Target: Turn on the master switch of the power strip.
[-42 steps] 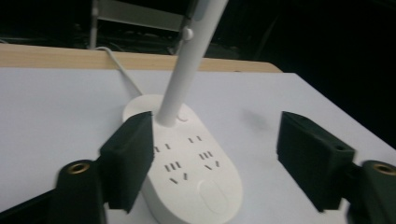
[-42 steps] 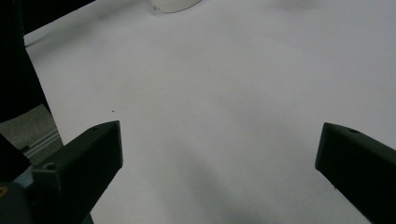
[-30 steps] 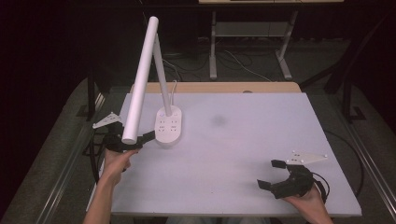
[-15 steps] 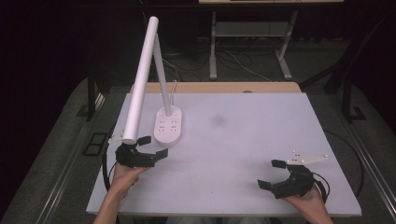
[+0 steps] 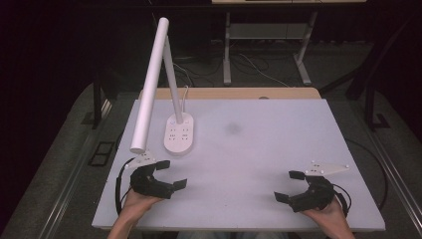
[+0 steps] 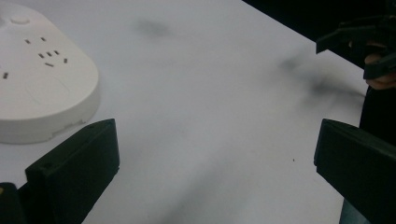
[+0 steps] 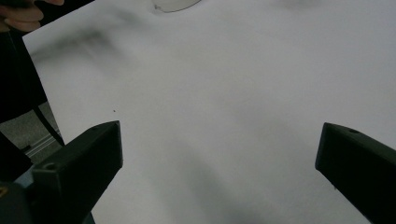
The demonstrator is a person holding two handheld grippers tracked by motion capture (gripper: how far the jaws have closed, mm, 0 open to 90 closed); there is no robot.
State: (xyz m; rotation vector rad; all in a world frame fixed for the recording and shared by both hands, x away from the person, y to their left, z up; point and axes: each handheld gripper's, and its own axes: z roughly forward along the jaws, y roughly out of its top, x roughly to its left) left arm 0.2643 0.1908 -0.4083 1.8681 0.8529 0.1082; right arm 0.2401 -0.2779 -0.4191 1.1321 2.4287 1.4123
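- Desk lamp (image 5: 171,107) stands at the far left of the white table (image 5: 259,164): an oval white base (image 5: 179,134) with outlet slots, a slim post rising from it, and a long white light bar (image 5: 150,82) slanting down towards the near left edge.
- Left gripper (image 5: 166,174) sits near the table's front left, just in front of the base and below the low end of the light bar, touching neither; its jaws are spread wide and hold nothing.
- In the left gripper view the base (image 6: 44,88) lies just beyond the left jaw, apart from it, with bare tabletop between the two jaws.
- Right gripper (image 5: 289,186) rests at the front right, well apart from the lamp, its jaws likewise parted and empty; its own view looks across bare table (image 7: 224,107).
- As a judgement, no grasp is in hand now: both hands look parked at the front of the table, with the lamp the nearest thing to the left one.
- Any next move on the lamp would call for the left gripper to lift and go forward to the bar's low end or the base, jaws kept wide until they straddle it.
- Risk, as I judge it: the tall lamp could tip if the bar is pushed sideways.
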